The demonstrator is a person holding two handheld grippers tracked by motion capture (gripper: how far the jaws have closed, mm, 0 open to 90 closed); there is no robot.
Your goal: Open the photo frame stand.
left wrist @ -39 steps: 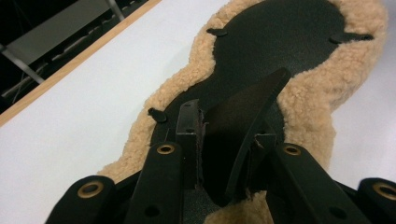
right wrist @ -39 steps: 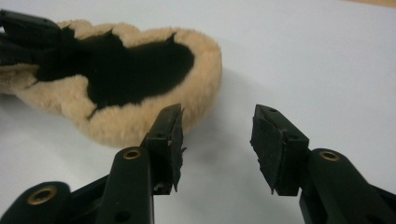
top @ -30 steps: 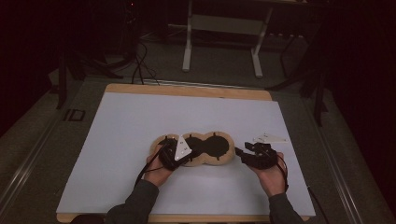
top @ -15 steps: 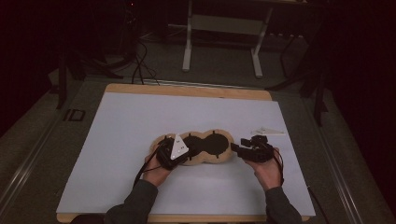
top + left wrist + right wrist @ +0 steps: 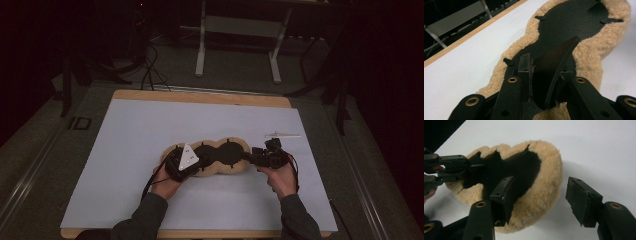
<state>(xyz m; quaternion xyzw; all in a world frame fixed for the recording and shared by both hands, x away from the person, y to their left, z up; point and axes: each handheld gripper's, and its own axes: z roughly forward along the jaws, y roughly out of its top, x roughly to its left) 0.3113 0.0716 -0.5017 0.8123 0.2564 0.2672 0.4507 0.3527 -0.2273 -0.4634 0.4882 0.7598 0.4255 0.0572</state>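
Note:
A peanut-shaped pad with a tan fleece rim (image 5: pixel 226 170) and a black inner face lies on the white sheet near the front. My left gripper (image 5: pixel 196 162) is at its left end, shut on a black flap (image 5: pixel 554 57) that stands up between the jaws (image 5: pixel 544 66). My right gripper (image 5: pixel 253 158) is at the pad's right end. Its jaws have just been opening and stand wide (image 5: pixel 540 186). One fingertip (image 5: pixel 503 187) rests inside on the black face, the other (image 5: pixel 580 195) is outside, clear of the fleece rim (image 5: pixel 550 165). The left gripper (image 5: pixel 472 167) shows at the pad's far end.
The white sheet (image 5: pixel 150 135) covers a wooden table whose edge (image 5: pixel 200 97) shows at the back. A thin white stick (image 5: pixel 283 135) lies just beyond the right gripper. Metal stand legs (image 5: pixel 201 45) and cables are on the floor behind the table.
My right gripper has moved left, up to the pad's right end, and its jaws have opened wider around the rim. The left gripper stays on the flap.

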